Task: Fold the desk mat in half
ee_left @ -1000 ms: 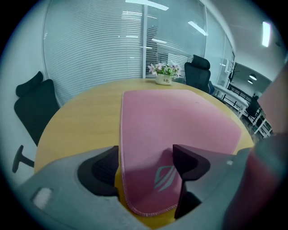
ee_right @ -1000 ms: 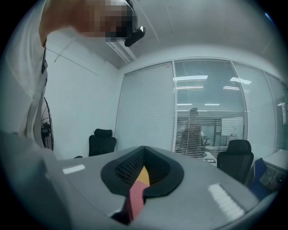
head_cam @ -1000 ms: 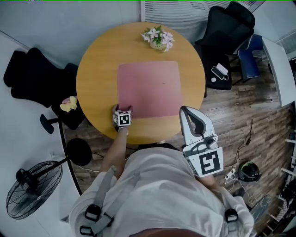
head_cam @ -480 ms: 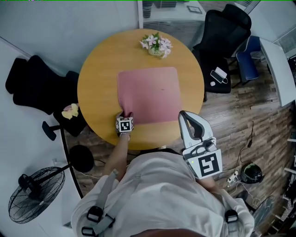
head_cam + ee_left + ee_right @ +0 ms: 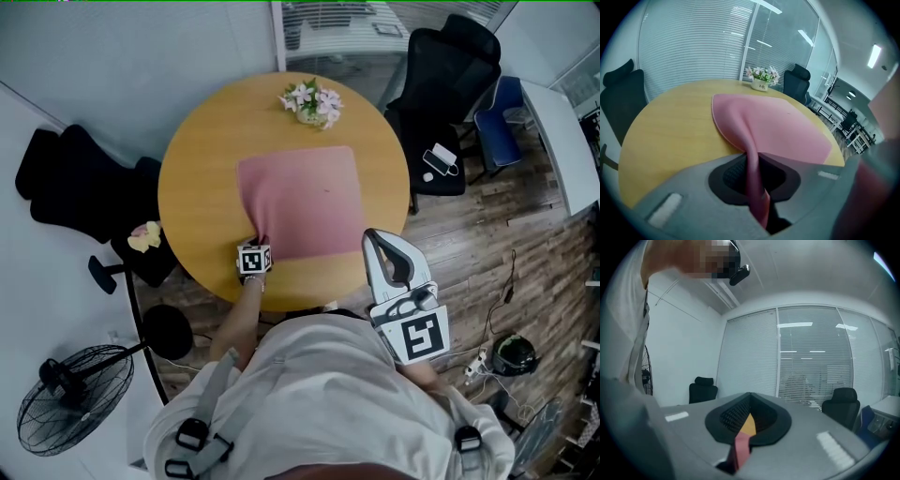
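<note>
Left claw (image 5: 259, 244) at near left corner of pink desk mat (image 5: 309, 202), jaws just closed onto it, corner pinched between pads (image 5: 736, 171) and drawn up in a ridge off round wooden worktop (image 5: 197, 178); rest of mat flat at worktop centre; small pot of flowers (image 5: 312, 101) beyond far edge, apart from mat; right claw (image 5: 375, 239) held level above near right rim, jaws almost together, nothing gripped

The desk mat (image 5: 305, 202) is pink, the table (image 5: 202, 178) honey-yellow, the flowers (image 5: 312, 99) pink and white.
</note>
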Demonstrator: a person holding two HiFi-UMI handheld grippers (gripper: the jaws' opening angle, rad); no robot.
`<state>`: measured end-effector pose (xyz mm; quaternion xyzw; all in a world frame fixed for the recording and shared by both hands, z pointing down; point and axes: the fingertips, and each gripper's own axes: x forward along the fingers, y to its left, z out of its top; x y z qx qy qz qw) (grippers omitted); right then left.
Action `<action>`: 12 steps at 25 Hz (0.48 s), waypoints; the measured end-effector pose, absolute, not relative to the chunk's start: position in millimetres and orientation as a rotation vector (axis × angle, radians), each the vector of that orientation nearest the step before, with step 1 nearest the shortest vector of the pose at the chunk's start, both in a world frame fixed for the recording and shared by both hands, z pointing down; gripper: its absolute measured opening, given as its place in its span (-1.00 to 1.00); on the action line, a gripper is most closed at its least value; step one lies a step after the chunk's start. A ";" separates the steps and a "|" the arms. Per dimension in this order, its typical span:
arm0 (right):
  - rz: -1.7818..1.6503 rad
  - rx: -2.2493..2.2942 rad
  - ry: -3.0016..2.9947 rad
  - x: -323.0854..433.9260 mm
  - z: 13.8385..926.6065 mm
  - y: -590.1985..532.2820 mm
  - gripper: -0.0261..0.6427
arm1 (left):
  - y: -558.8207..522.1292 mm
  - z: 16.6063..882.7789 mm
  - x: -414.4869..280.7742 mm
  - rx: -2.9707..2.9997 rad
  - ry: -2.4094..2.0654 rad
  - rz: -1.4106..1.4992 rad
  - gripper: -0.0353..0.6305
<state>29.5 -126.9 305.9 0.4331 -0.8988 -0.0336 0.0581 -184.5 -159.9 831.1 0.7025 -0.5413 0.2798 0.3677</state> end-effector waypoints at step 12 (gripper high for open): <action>-0.078 1.359 -2.766 47.0 296.0 -120.5 -0.91 | -166.1 797.7 -158.0 1.884 -1.366 0.648 -0.78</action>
